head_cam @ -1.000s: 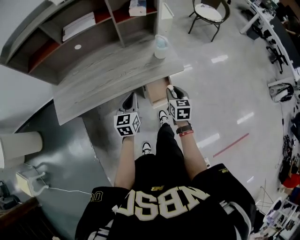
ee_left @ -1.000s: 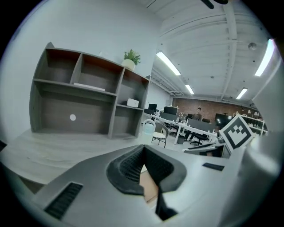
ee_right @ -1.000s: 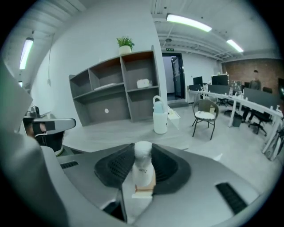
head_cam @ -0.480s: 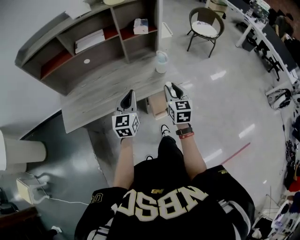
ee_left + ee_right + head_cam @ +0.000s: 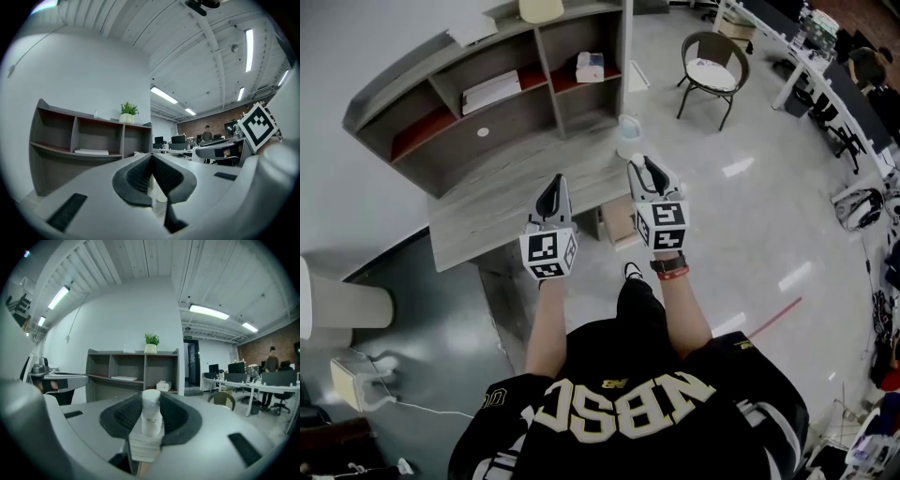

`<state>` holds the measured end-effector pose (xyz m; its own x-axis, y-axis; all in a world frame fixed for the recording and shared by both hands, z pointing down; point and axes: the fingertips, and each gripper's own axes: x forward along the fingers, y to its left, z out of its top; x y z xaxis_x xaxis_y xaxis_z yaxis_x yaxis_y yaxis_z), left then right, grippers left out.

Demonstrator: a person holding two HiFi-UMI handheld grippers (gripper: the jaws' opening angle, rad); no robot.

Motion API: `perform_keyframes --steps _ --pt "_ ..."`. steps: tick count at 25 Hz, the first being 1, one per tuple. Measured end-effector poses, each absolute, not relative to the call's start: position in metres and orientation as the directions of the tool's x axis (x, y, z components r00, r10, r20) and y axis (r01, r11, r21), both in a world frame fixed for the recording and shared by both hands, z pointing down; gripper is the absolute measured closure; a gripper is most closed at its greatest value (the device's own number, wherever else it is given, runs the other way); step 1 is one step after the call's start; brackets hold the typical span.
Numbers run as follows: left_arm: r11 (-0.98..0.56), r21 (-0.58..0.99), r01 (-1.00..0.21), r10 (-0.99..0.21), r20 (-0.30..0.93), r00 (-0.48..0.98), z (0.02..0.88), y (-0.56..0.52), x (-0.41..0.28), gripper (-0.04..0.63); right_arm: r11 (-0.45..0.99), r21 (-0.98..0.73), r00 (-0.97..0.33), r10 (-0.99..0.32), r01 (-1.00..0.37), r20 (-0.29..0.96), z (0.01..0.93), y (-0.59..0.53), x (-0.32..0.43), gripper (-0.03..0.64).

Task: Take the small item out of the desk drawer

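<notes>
A small white cylindrical item (image 5: 151, 412) stands between the jaws of my right gripper (image 5: 151, 401), which is shut on it. In the head view the right gripper (image 5: 644, 167) is raised over the right end of the grey wooden desk (image 5: 506, 202). The open drawer (image 5: 622, 223) shows as a light brown box under the desk's edge, below that gripper. My left gripper (image 5: 554, 181) hovers over the desk beside the right one. In its own view the left gripper (image 5: 151, 157) has its fingertips together with nothing in them.
A grey hutch with shelves (image 5: 516, 84) backs the desk, with papers and a tissue box (image 5: 590, 66) inside and a plant pot (image 5: 150, 345) on top. A translucent jug (image 5: 628, 136) stands at the desk's right corner. A chair (image 5: 712, 66) and office desks lie beyond.
Both grippers have risen from beside the drawer to above the desktop. The right gripper has kept hold of the white item throughout.
</notes>
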<state>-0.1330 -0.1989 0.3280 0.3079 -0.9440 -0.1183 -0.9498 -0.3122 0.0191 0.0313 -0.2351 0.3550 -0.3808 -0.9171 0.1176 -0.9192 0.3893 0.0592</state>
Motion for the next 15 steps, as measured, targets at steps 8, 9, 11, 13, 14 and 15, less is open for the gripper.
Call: perform_keyframes --steps 8,9,11,13,14,15 --pt "-0.313 0.031 -0.949 -0.942 -0.138 0.306 0.321 -0.199 -0.140 0.581 0.383 0.073 -0.378 -0.923 -0.921 0.078 0.337 -0.235 0.025 0.492" --pt "-0.314 0.033 -0.949 -0.941 -0.139 0.307 0.320 -0.198 -0.140 0.581 0.384 0.075 -0.378 -0.922 -0.920 0.078 0.336 -0.235 0.024 0.492" --pt "-0.320 0.038 -0.947 -0.939 -0.142 0.312 0.319 -0.196 -0.140 0.581 0.385 0.078 -0.379 -0.922 -0.920 0.079 0.336 -0.233 0.022 0.492" --pt "-0.326 0.041 -0.944 -0.937 -0.143 0.318 0.320 -0.194 -0.140 0.581 0.386 0.081 -0.380 -0.921 -0.919 0.082 0.337 -0.230 0.020 0.492" --pt "-0.328 0.043 -0.944 -0.937 -0.142 0.320 0.322 -0.193 -0.140 0.581 0.388 0.082 -0.381 -0.921 -0.918 0.085 0.338 -0.230 0.019 0.492" --pt "-0.329 0.046 -0.943 -0.937 -0.139 0.320 0.324 -0.193 -0.140 0.581 0.390 0.085 -0.383 -0.920 -0.917 0.089 0.339 -0.229 0.017 0.492"
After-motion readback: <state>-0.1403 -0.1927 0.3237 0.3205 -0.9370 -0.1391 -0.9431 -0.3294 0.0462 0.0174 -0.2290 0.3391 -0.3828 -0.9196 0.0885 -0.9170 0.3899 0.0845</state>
